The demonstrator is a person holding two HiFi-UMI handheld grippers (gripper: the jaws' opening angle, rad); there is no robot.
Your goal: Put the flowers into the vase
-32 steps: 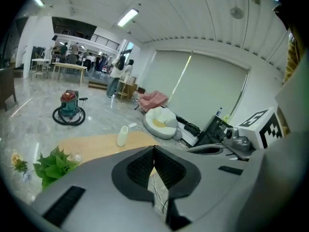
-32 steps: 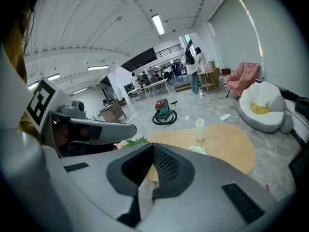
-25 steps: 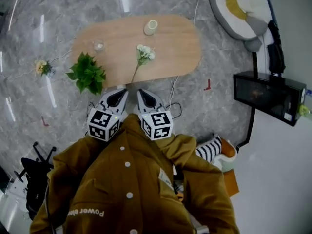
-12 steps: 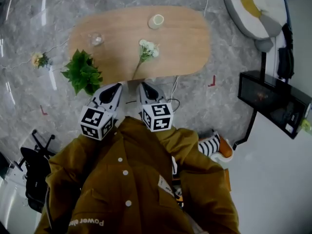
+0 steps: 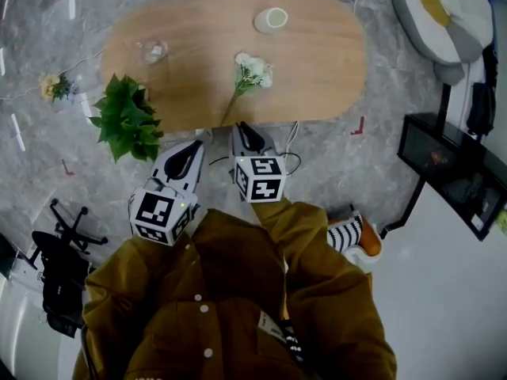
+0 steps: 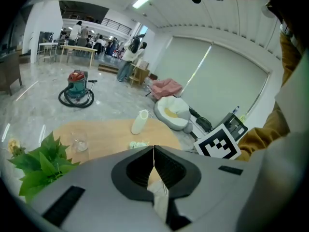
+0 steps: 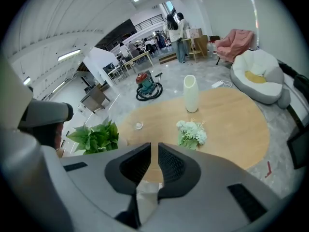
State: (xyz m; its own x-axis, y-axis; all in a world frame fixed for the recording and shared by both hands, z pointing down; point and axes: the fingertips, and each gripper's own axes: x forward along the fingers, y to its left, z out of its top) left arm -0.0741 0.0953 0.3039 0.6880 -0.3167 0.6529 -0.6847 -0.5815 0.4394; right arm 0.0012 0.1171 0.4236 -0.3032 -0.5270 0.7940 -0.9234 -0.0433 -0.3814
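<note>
1. Head view: since the earlier frames, both grippers had been carried forward and lower, toward the near edge of the table [image 5: 317, 70]. The right jaws had just been opened by a sliver, with nothing between them. The left gripper [image 5: 196, 144] was seen just short of that edge, and the right gripper [image 5: 242, 127] near the stem's end. The flower [image 5: 247, 76] lay flat on the wood with its long axis on a diagonal. Its white blossoms pointed toward the vase [image 5: 272, 19] at the far side, and its cut end toward the near edge. A glass [image 5: 152, 51] stood on the table's left part, and a leafy plant [image 5: 127, 121] beside its left end.
2. Left gripper view: the jaws were shown pressed together and empty. The vase [image 6: 140, 122] stood upright beyond them.
3. Right gripper view: only a thin slit was shown between the jaws, with nothing in it. The flower [image 7: 191, 132] lay ahead, apart from the vase [image 7: 191, 94].
4. Risks, as judged:
   - The stem could be nudged off the edge if it were met with jaws so little parted.
   - A thin stem gripped far from the heavy head could swing or slip.
   - The tall, narrow vase could be tipped by a misaimed stem.
</note>
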